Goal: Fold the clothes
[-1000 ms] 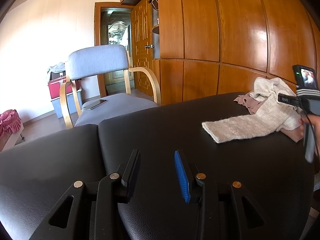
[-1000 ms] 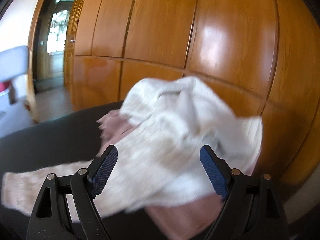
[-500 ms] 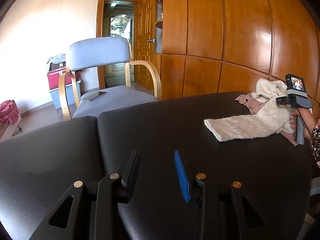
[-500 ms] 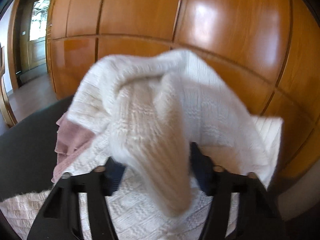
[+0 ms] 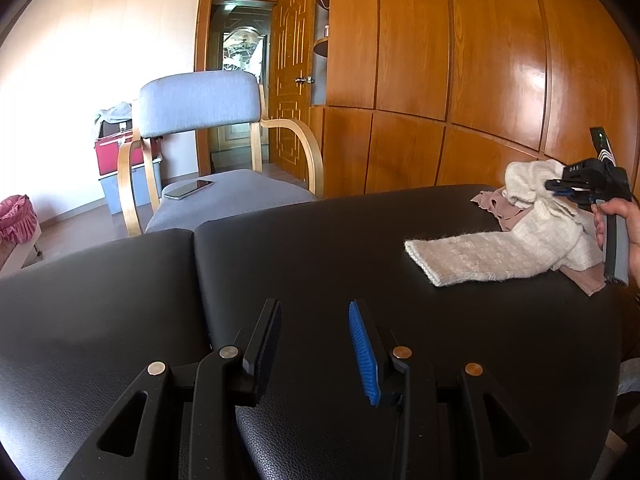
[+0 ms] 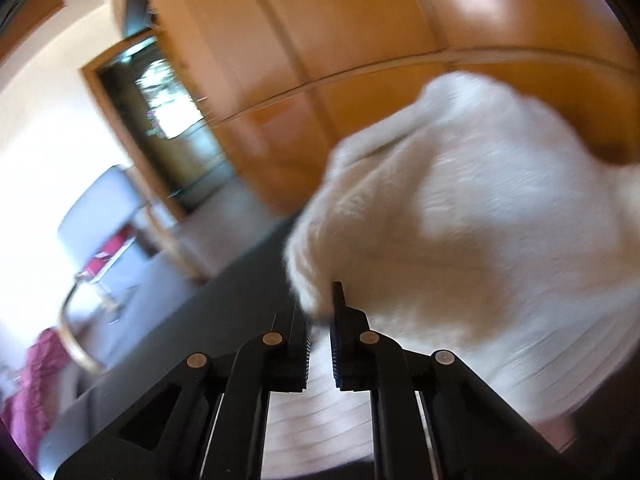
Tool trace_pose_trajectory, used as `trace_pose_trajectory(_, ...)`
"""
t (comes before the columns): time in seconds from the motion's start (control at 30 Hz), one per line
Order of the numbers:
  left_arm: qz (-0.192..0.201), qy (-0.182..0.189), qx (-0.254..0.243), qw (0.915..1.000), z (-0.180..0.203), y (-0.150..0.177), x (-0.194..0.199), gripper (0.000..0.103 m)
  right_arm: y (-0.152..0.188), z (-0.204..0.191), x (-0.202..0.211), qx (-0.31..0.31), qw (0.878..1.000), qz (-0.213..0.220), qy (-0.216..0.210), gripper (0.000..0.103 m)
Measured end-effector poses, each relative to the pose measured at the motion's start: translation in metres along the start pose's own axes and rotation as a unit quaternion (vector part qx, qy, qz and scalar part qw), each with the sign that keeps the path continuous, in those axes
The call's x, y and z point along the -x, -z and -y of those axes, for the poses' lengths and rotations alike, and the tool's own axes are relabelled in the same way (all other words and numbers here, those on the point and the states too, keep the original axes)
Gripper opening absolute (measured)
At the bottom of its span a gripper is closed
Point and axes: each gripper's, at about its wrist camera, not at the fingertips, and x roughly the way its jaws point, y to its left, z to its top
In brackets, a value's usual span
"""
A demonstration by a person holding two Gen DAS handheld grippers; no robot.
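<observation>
While the left gripper point(image 5: 314, 344) hung half-open and empty over the black, pebble-grained leatherette surface point(image 5: 280, 248), its fingers point(image 5: 362, 350) — one faced with a ribbed blue pad — held nothing between them. At the far right of that surface lay the cream knitted sweater point(image 5: 500, 254), fuzzy and waffle-textured, one sleeve stretched flat toward the middle and the body heaped over a dusty-pink garment point(image 5: 496, 208). Behind stood glossy orange-brown wooden wardrobe panels point(image 5: 460, 60), and a grey upholstered armchair point(image 5: 200, 104) with bentwood arms carried a smartphone point(image 5: 188, 189) on its seat.

Compared with a second before, the right gripper point(image 6: 318, 320) had changed most: its fingers, then spread wide around the sweater's bulk, had just been closing and were now clenched on a fold of the soft white knit point(image 6: 460, 240). Its view had also tilted sharply and blurred — doorway and chair now slanted. From the left wrist view, the person's hand point(image 5: 618, 220) held that gripper with its fingers in the bunched top of the sweater. The left gripper looked unchanged.
</observation>
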Motion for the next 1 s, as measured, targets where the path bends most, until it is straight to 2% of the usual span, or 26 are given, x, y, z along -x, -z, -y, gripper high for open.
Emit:
trace_pose_trajectory(0.03,0.000,0.000,0.002,1.0000,0.000,0.000,0.000,0.035,0.007,-0.010,-0.001,0.007,1.000,-0.009,-0.017,0.009)
trace_pose_trajectory(0.07,0.000,0.001,0.004,1.0000,-0.001,0.000,0.001,0.035,0.015,-0.022,-0.002,0.017,0.999,-0.020,-0.040,0.003)
trace_pose_trajectory(0.1,0.000,0.001,0.006,1.0000,-0.001,0.000,0.001,0.035,0.028,-0.038,-0.008,0.027,0.996,-0.043,-0.079,0.000)
trace_pose_trajectory(0.17,-0.001,0.002,0.010,0.9999,-0.003,0.000,0.001,0.035,0.052,-0.061,-0.010,0.038,0.992,-0.065,-0.098,0.000)
trace_pose_trajectory(0.23,-0.004,0.002,0.016,0.9999,-0.004,-0.001,0.000,0.035,0.077,-0.080,-0.009,0.069,0.991,-0.060,-0.103,0.001)
trace_pose_trajectory(0.27,-0.007,-0.001,0.016,0.9999,-0.004,-0.001,-0.001,0.035,0.089,-0.089,-0.008,0.084,0.989,-0.057,-0.105,0.007)
trace_pose_trajectory(0.33,-0.015,-0.009,0.014,0.9998,-0.002,-0.002,-0.004,0.035,0.109,-0.095,0.003,0.113,0.990,-0.032,-0.073,0.021)
trace_pose_trajectory(0.37,-0.025,-0.016,0.004,0.9995,0.002,-0.003,-0.007,0.035,0.116,-0.095,0.009,0.118,0.991,-0.020,-0.065,0.041)
trace_pose_trajectory(0.4,-0.036,-0.019,-0.007,0.9991,0.006,-0.004,-0.011,0.035,0.120,-0.088,0.014,0.108,0.992,-0.011,-0.060,0.069)
trace_pose_trajectory(0.43,-0.048,-0.011,-0.020,0.9986,0.013,-0.006,-0.016,0.035,0.124,-0.081,0.019,0.097,0.994,-0.002,-0.056,0.081)
trace_pose_trajectory(0.47,-0.054,0.009,-0.034,0.9980,0.021,-0.009,-0.021,0.035,0.127,-0.074,0.023,0.086,0.995,0.007,-0.052,0.088)
trace_pose_trajectory(0.57,-0.067,0.043,-0.073,0.9942,0.050,-0.024,-0.038,0.035,0.127,-0.044,0.024,0.013,0.998,0.001,-0.062,0.088)
trace_pose_trajectory(0.63,-0.092,0.078,-0.092,0.9884,0.069,-0.037,-0.059,0.035,0.124,-0.026,0.019,-0.030,0.997,-0.005,-0.068,0.088)
trace_pose_trajectory(0.73,-0.128,0.101,-0.096,0.9819,0.091,-0.054,-0.093,0.035,0.122,-0.006,0.011,-0.077,0.995,-0.013,-0.063,0.088)
trace_pose_trajectory(0.83,-0.127,0.116,-0.096,0.9804,0.111,-0.072,-0.119,0.035,0.121,0.005,0.012,-0.105,0.991,-0.008,-0.081,0.088)
trace_pose_trajectory(0.93,-0.123,0.126,-0.125,0.9765,0.136,-0.082,-0.139,0.035,0.120,0.007,0.010,-0.113,0.990,-0.002,-0.090,0.088)
trace_pose_trajectory(1.0,-0.143,0.145,-0.155,0.9668,0.152,-0.079,-0.152,0.035,0.119,0.007,0.008,-0.115,0.989,0.001,-0.096,0.088)
